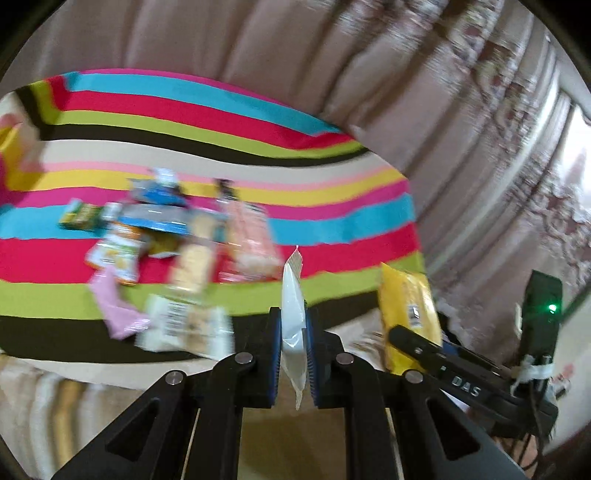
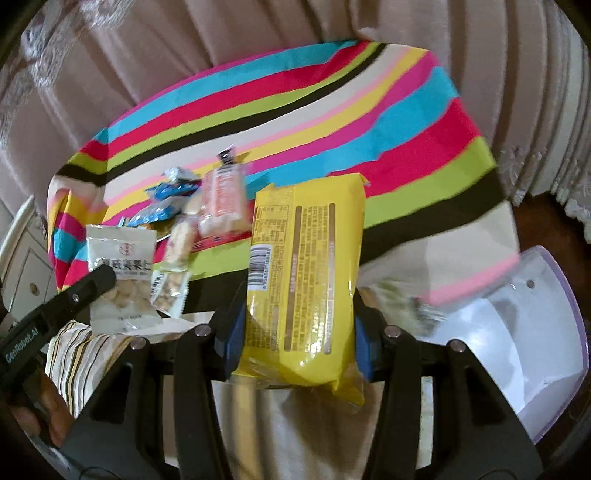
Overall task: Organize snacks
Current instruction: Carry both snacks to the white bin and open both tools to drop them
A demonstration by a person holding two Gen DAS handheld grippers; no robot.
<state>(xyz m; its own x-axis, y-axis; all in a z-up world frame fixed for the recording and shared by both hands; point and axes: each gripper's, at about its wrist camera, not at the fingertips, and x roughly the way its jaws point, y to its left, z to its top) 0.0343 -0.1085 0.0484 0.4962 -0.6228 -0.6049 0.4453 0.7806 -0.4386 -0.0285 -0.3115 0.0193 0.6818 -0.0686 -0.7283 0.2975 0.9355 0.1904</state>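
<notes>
My left gripper (image 1: 294, 332) is shut on a white snack packet (image 1: 291, 291), seen edge-on and upright between the blue pads. The right wrist view shows the same white nut packet (image 2: 122, 273) flat-on, with the left gripper's black finger (image 2: 88, 288) across it. My right gripper (image 2: 299, 332) is shut on a big yellow snack packet (image 2: 306, 240), barcode side toward the camera. That yellow packet (image 1: 406, 310) also appears at the right of the left wrist view. Both packets hang above the near edge of a striped cloth (image 1: 332, 177).
A loose pile of several snack packets (image 1: 177, 236) lies on the striped cloth (image 2: 406, 122). A clear plastic bin (image 2: 546, 332) sits at the lower right. Pleated curtains (image 2: 258, 33) hang behind. A white cabinet (image 2: 26, 266) stands at the left.
</notes>
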